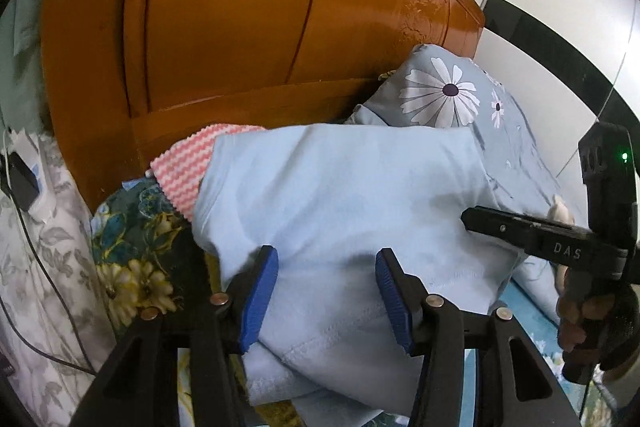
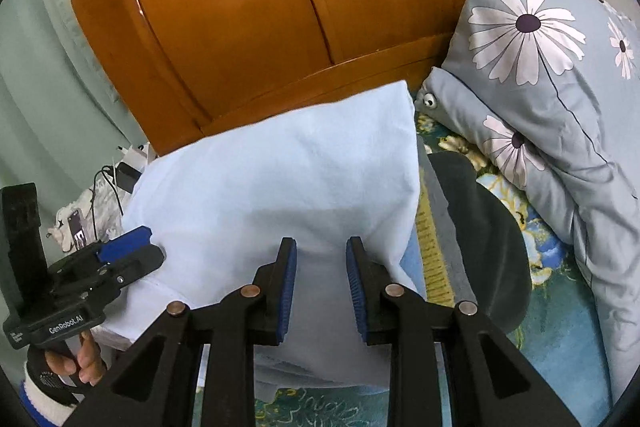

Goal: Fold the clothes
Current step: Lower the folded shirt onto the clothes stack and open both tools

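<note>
Pale blue garment (image 1: 344, 203) lies folded on the bed, filling the near ground of both wrist views, its hemmed edge nearest the left camera. Left claw (image 1: 326, 297) sits over that near hem with its blue pads (image 1: 260, 299) spread wide, cloth showing between them but not pinched. Right claw (image 2: 321, 283) is open to a narrower gap, its pads (image 2: 356, 287) resting against the garment's near edge; no cloth is clamped. In the left view the right claw (image 1: 472, 219) reaches in from the right side, its black finger lying on top of the fabric, a hand (image 1: 580, 319) gripping the handle below. In the right view the left claw (image 2: 136, 247) touches the garment's left edge.

Beyond the garment to the left, a pink-and-white zigzag cloth (image 1: 188, 167) pokes out from under it. Bedspread (image 1: 132, 243) beneath is dark teal with yellow flowers. A dark cap (image 2: 488, 235) lies just beside the garment on its right. Farther back, a grey-blue daisy-print pillow (image 2: 540, 67) leans against the orange-brown wooden headboard (image 2: 280, 19). Cables and a charger (image 2: 124, 175) sit beside the bed, far left.
</note>
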Tool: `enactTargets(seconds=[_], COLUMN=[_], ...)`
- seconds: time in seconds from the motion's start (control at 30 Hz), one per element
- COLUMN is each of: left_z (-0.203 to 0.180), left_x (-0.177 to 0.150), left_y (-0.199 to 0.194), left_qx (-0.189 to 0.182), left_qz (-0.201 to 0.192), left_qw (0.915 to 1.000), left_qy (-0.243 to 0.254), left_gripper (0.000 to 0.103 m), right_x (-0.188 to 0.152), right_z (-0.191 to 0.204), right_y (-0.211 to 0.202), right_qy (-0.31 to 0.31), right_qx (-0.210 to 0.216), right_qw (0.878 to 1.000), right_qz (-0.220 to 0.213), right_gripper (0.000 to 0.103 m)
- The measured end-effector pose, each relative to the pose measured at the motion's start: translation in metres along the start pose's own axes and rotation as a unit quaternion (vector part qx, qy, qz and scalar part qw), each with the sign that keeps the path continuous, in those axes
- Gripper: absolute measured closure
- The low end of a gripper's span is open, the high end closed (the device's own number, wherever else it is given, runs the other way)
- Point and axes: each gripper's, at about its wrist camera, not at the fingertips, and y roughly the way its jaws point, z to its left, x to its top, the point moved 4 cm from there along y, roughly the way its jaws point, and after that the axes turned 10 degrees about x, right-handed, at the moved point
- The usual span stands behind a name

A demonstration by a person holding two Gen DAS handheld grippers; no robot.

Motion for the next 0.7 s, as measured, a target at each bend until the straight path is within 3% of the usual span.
enactTargets(seconds=[0.13,0.37,0.43,0.53,0.6,0.7], left_z=[0.000,-0.015,-0.022,-0.033,-0.036,-0.039], left_x=[-0.005,-0.013,-0.027,-0.051,-0.065,-0.082], left_y=[0.004,-0.033,-0.041,-0.053,-0.054,-0.051], left_qx=[0.005,0.012,0.016,0.018,0.011,0.007], left_qz=[-0.001,-0.030,-0.032,-0.033,-0.023,-0.001], left_qw=[1.0000,0.9993,0.9991,0.9990,0.9989,0.9984], left_qy=[0.004,-0.018,-0.021,-0.026,-0.040,-0.057], left_gripper=[0.048,0.048,0.048,0.047,0.039,0.036], right_x=[-0.002,-0.003,-0.015,-0.038,-0.052,-0.074], right_z=[0.000,0.027,0.034,0.040,0.042,0.042], right_y=[0.001,-0.032,-0.042,-0.050,-0.051,-0.052], right_qy=[0.002,-0.003,0.009,0.029,0.040,0.058], right_qx=[0.002,0.003,0.008,0.010,0.004,-0.010], right_qw=[1.000,0.999,0.999,0.999,0.999,0.998], right_qz=[-0.003,-0.043,-0.047,-0.043,-0.035,-0.025], right_gripper=[0.077,0.075,0.062,0.059,0.054,0.047])
